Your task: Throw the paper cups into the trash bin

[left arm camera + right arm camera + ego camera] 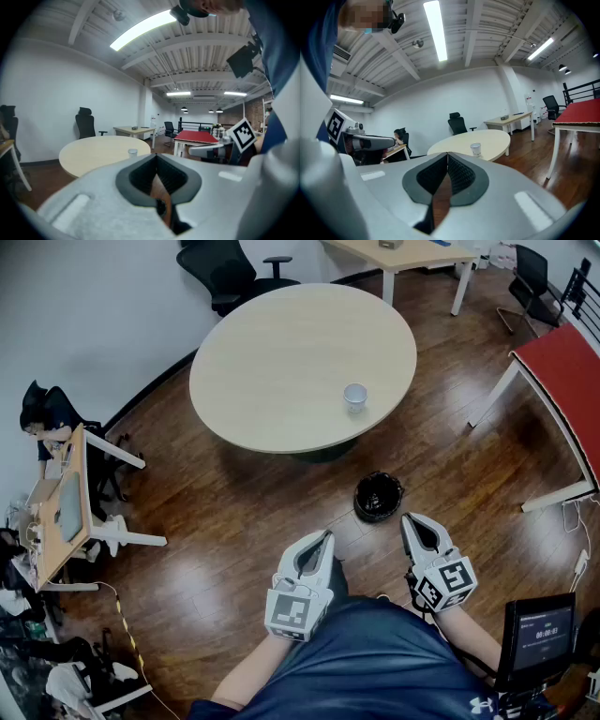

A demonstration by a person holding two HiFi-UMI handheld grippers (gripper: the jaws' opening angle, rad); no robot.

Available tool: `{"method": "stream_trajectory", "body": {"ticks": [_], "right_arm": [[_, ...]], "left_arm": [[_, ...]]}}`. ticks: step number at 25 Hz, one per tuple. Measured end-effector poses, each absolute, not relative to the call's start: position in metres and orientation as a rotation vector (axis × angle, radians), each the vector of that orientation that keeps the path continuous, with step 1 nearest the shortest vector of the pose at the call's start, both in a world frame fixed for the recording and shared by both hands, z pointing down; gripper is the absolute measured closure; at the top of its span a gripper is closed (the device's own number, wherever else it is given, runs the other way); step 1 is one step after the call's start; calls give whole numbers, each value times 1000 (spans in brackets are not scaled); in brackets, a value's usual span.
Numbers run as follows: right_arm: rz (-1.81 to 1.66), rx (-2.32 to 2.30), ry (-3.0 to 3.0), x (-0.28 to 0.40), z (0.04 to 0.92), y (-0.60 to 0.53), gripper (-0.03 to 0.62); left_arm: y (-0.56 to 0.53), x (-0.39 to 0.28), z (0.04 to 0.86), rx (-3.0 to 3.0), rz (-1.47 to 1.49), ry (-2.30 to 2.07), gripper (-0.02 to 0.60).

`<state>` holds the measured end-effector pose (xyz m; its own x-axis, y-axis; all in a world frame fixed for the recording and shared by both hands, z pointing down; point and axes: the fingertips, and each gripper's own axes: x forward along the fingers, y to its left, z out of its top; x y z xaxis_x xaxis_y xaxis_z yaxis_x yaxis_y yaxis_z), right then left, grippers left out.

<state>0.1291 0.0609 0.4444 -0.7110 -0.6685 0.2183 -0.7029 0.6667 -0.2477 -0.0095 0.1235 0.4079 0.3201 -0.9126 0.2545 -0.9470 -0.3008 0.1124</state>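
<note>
The left hand-held gripper (325, 536) and right hand-held gripper (407, 519) were both closed tight with nothing between their jaws. A white paper cup (354, 397) stood upright near the round beige table's (272, 362) edge. The round black trash bin (378, 496) sat on the floor (234, 521) between table and grippers.

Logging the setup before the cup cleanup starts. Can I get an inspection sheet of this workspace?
Surface: round table, pale top, wood floor around.
Job's things: paper cup upright on the table; trash bin on the floor beside it.
Clutter: crowded side desk at left.
Grippers: left gripper shut, empty; right gripper shut, empty.
Cables: cable on the floor at left.
Surroundings: office chair, red table, small screen.
</note>
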Motion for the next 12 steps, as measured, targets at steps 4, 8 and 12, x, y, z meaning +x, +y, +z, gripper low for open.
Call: {"method": "stream_trajectory", "body": {"ticks": [4, 8, 12], "right_arm": [[444, 1170, -2733, 87, 451, 18, 583], [318, 1221, -2684, 60, 446, -18, 583], [283, 1268, -2606, 51, 458, -48, 583]], "left_arm": [[75, -53, 402, 2406, 208, -1651, 578], [42, -82, 400, 2452, 193, -1573, 578], [21, -103, 404, 2483, 201, -1542, 578]]}}
